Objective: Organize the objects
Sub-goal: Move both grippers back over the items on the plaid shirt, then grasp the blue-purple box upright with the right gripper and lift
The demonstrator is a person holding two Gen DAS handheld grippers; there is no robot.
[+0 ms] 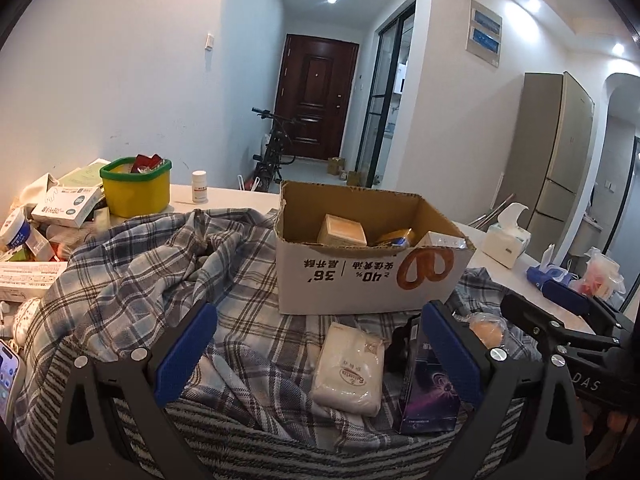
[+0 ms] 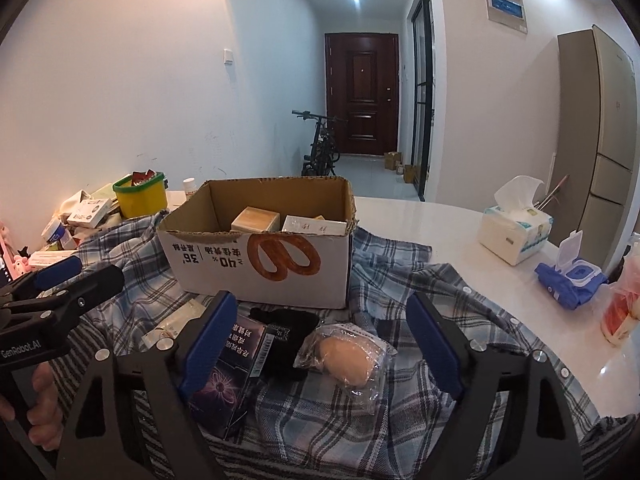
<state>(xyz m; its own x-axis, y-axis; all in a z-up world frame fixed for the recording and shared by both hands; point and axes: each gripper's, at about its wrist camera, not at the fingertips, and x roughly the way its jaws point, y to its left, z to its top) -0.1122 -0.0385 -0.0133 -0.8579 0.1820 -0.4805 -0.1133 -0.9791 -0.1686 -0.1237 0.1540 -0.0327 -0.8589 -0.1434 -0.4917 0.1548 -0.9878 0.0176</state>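
Both grippers, left (image 1: 320,356) and right (image 2: 320,344), spread wide and empty above a white packet (image 1: 350,370), purple box (image 2: 226,376) and wrapped bun (image 2: 347,360) on plaid cloth (image 2: 400,392). Picking stage, apparently; next, closing on one for the cardboard box (image 2: 256,268) beyond.

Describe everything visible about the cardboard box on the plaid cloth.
The cardboard box is an open-topped carton, plain brown inside, white outside, with a pretzel picture and upside-down print on its near wall. Its top edges look torn. It stands upright on the plaid cloth, beyond both grippers, touched by neither. Inside lie a few small packages.
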